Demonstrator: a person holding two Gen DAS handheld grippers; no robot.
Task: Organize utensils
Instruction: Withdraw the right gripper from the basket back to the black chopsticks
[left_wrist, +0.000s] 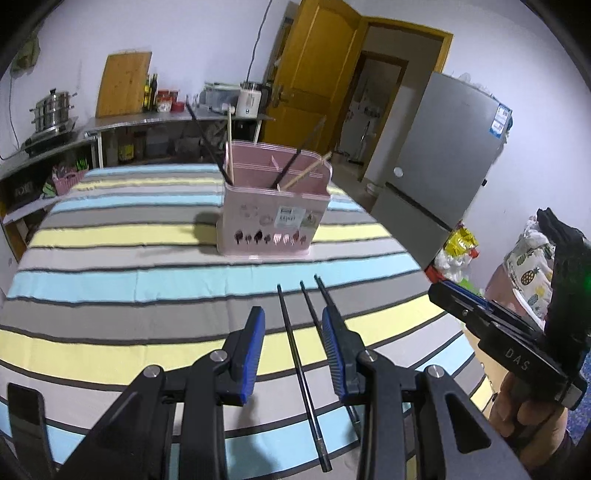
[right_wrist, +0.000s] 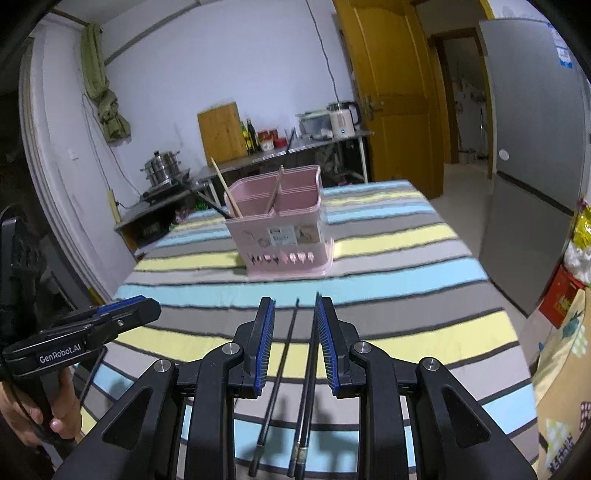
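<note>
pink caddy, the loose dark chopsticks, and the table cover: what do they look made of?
Pink caddy: looks like moulded plastic, matte, with thin divider walls, cut-out slots along the base and stuck-on labels.
Dark chopsticks: smooth black sticks, some with pale banded ends, probably alloy or lacquered plastic; the pictures cannot settle which.
Table cover: woven cloth, matte stripes with fold creases.

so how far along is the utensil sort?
Partway. Done: four chopsticks, two black and two wooden, already stand in the pink holder. In hand: nothing; the left gripper and right gripper are both open, hovering over the loose ones. Left: three black chopsticks lie on the striped tablecloth, not yet gripped.
</note>
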